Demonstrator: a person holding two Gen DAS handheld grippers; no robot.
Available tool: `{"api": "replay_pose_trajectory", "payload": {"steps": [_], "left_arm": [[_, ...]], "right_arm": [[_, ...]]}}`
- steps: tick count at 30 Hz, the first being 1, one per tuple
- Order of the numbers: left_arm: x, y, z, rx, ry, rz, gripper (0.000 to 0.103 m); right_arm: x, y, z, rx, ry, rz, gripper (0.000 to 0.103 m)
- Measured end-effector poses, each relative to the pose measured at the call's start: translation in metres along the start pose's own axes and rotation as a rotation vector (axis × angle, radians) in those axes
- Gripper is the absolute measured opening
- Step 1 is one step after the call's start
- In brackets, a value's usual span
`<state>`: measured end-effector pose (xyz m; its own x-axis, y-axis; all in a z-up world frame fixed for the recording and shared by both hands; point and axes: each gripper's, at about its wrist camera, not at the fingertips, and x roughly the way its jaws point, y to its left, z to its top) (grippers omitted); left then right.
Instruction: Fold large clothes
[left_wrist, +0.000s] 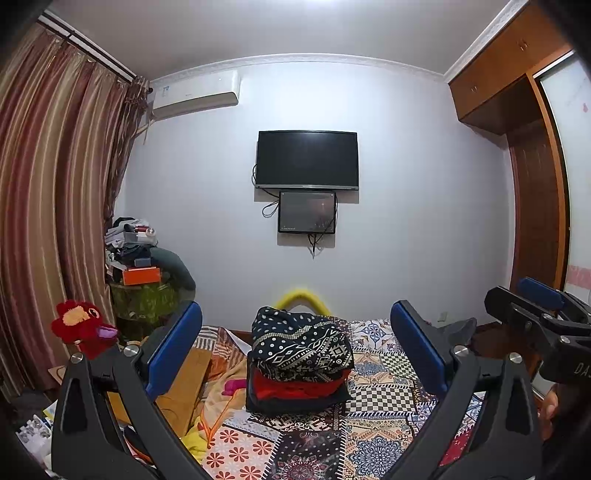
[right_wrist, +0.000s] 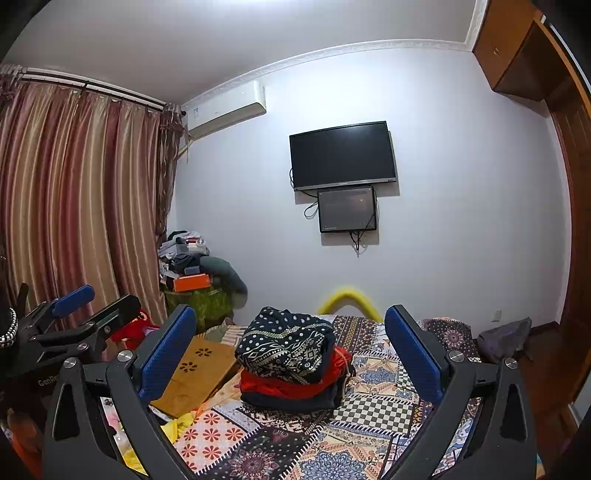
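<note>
Three folded garments are sitting in a stack (left_wrist: 299, 362) mid-bed (left_wrist: 373, 398), at 12 o'clock from both grippers; top patterned piece (right_wrist: 286, 345) is looking soft, light, floppy, so best pinched at a hem or corner; left gripper (left_wrist: 295, 347) and right gripper (right_wrist: 290, 350) are both gaping wide, holding nothing; no containers showing.

Black tool (left_wrist: 295, 343), blue pads (left_wrist: 417, 347); silver screws (left_wrist: 460, 350)

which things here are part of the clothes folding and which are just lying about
Job: stack of folded clothes, patterned bedspread, left tool, right tool.
Lying about: red plush toy, wooden board, orange box, wall TV.
</note>
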<state>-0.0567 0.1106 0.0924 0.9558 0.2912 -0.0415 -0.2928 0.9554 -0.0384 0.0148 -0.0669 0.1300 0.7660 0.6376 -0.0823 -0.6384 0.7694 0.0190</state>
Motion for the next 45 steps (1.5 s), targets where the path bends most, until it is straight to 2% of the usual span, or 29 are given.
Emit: {"api": "replay_pose_trajectory", "payload": {"steps": [45], "left_arm": [[0.017,0.009,-0.01,-0.027,0.038,-0.05,0.103]], "right_arm": [[0.005,-0.003,-0.001,0.031,0.022,-0.006,0.102]]}}
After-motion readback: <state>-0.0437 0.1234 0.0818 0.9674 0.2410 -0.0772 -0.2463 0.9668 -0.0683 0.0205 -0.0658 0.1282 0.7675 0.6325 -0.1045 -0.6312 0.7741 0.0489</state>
